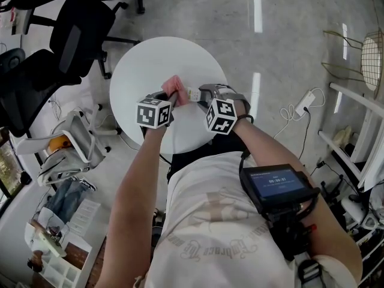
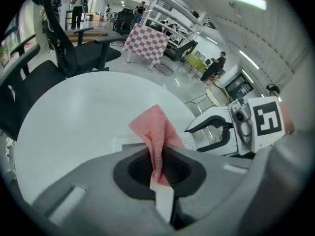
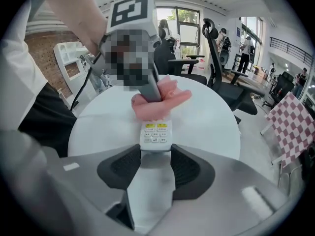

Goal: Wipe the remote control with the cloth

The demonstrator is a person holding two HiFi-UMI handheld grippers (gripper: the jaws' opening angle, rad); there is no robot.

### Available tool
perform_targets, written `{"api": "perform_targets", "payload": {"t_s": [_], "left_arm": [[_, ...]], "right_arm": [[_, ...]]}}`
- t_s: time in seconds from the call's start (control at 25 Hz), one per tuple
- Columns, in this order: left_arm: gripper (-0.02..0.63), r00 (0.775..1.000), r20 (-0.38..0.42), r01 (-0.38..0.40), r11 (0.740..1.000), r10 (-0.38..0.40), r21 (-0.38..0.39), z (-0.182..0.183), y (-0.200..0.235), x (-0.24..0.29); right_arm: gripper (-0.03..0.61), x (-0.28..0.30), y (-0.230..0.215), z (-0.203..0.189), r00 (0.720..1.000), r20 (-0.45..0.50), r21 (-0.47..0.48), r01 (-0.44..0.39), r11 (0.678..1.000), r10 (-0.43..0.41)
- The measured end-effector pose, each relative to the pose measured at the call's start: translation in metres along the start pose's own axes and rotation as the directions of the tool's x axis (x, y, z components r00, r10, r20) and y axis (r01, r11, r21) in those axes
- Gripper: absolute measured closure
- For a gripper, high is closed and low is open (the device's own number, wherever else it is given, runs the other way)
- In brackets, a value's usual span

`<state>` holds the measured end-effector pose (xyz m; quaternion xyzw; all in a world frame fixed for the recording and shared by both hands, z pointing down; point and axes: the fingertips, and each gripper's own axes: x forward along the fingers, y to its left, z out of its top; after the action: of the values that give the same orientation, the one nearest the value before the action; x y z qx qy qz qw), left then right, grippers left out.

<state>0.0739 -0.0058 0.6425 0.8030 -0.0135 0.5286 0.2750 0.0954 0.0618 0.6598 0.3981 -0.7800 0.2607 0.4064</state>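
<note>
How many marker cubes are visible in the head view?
2. One marker cube sits on the left gripper, holding the pink cloth; the other sits on the right gripper, holding the remote control. No others show.

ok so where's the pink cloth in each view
head view: pink textured cloth mid-frame, above the left claw.
left gripper view: cloth at centre, pinched in that claw.
right gripper view: cloth upper centre, covering the far end of the white remote control.
shared landmark: round white table.
</note>
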Motion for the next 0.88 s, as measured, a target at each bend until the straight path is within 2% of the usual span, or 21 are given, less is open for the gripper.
{"api": "perform_targets", "payload": {"t_s": [0.32,0.48,0.68,0.88], "left_arm": [[0.595,0.995,0.024,-0.095,0.983,0.100,-0.155,-0.020,0.059,-0.024],[0.595,0.985,0.033,-0.159,0.970,0.168,-0.184,-0.029,0.074,-0.037],[0.595,0.983,0.086,-0.144,0.969,0.164,-0.200,-0.034,0.066,-0.044],[0.595,0.971,0.187,-0.108,0.969,0.151,-0.223,-0.039,0.036,-0.058]], "right_arm": [[0.377,0.000,-0.003,-0.001,1.000,-0.016,-0.004,0.001,1.000,-0.001],[0.377,0.000,-0.002,-0.004,1.000,-0.025,-0.008,0.000,1.000,-0.001],[0.371,-0.004,-0.004,-0.011,0.998,-0.062,-0.016,-0.003,1.000,0.002],[0.368,-0.020,-0.004,-0.016,0.996,-0.082,-0.037,0.015,0.999,-0.019]]}}
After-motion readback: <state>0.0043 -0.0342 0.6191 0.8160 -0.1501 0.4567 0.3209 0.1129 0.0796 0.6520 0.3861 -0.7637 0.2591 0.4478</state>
